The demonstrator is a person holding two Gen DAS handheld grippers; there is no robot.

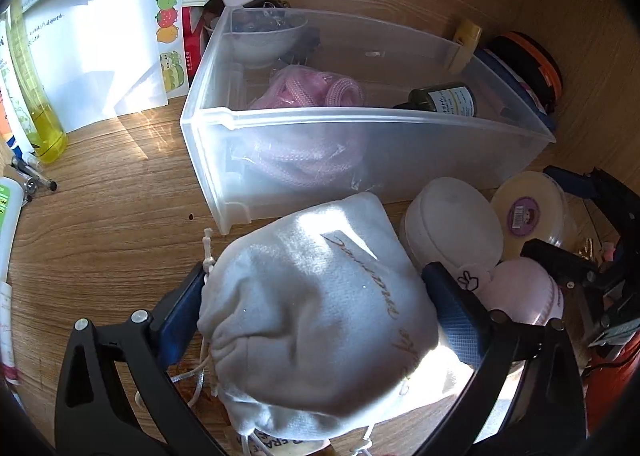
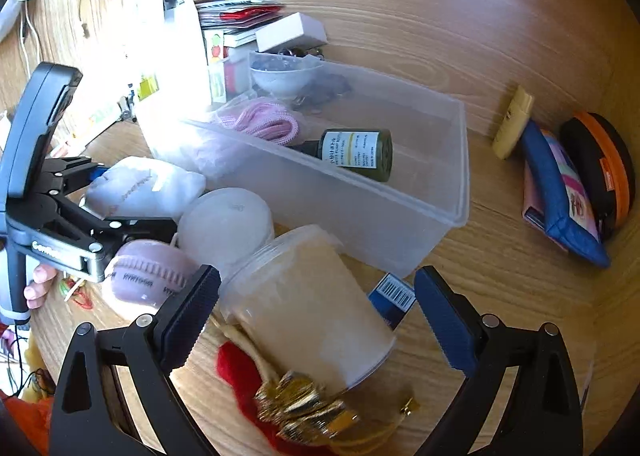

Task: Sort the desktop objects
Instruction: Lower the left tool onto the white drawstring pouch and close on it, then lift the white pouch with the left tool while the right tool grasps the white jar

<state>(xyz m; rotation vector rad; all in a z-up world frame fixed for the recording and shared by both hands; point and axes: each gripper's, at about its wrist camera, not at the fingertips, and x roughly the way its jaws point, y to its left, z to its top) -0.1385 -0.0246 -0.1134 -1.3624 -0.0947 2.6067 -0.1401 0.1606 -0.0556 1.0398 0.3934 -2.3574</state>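
Wooden desk (image 1: 100, 223): left gripper (image 1: 316, 284) hides behind white pouch (image 1: 312, 296).

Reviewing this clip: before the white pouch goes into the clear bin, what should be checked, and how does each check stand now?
1. Left gripper has the white drawstring pouch between its fingers: ok.
2. Firm grip, no slipping: cannot tell.
3. Free room in the clear bin, between the pink knit bundle and the dark green bottle: ok.
4. Pouch's dangling cord clear of the desk clutter: cannot tell.
5. Right gripper open, straddling the cloudy plastic jar, out of the pouch's path: ok.
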